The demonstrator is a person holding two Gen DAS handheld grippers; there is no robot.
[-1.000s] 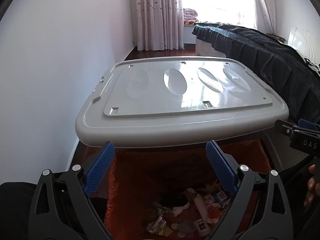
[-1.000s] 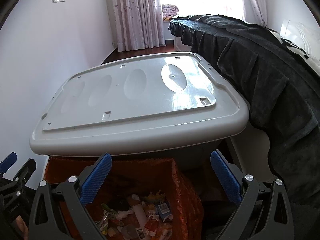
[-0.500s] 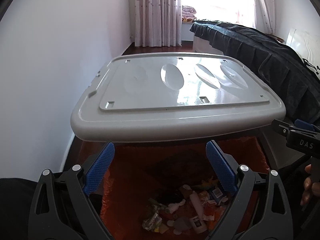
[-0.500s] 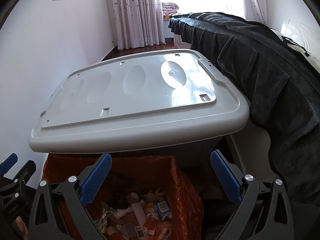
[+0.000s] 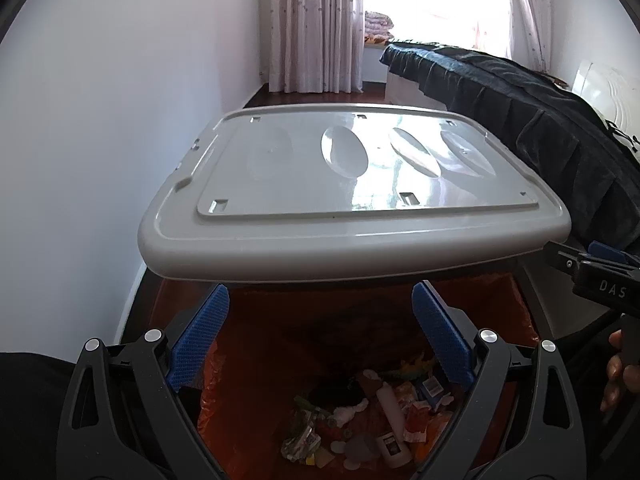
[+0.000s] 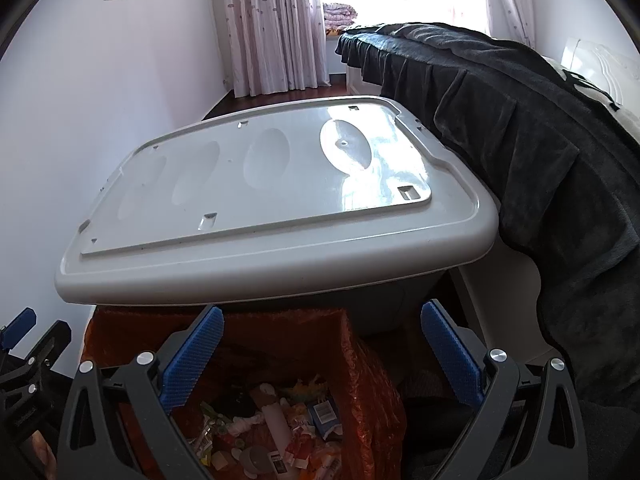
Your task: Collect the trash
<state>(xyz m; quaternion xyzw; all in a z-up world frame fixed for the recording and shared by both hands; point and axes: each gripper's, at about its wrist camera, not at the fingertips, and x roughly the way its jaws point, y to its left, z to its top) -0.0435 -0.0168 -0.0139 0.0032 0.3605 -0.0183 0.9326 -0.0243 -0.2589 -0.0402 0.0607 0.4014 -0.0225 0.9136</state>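
Note:
An orange-red trash bag (image 5: pixel 504 312) (image 6: pixel 368 364) stands open just below both grippers, with several wrappers, tubes and packets (image 5: pixel 372 416) (image 6: pixel 276 428) at its bottom. My left gripper (image 5: pixel 320 336) hangs open over the bag's mouth, nothing between its blue pads. My right gripper (image 6: pixel 320 352) is open too, above the bag's right half. Each gripper shows at the other view's edge: the right one (image 5: pixel 600 276) and the left one (image 6: pixel 24 344).
A big grey plastic bin with a flat lid (image 5: pixel 352 184) (image 6: pixel 272 200) stands right behind the bag. A bed under a dark blanket (image 5: pixel 560 136) (image 6: pixel 540 140) runs along the right. White wall on the left, curtains (image 6: pixel 276 24) and window far back. A hand (image 5: pixel 618 376) shows at right.
Both grippers have drifted slightly back and up, so the grey lid sits a little farther off and more of the trash in the bag shows. Jaws stay open.

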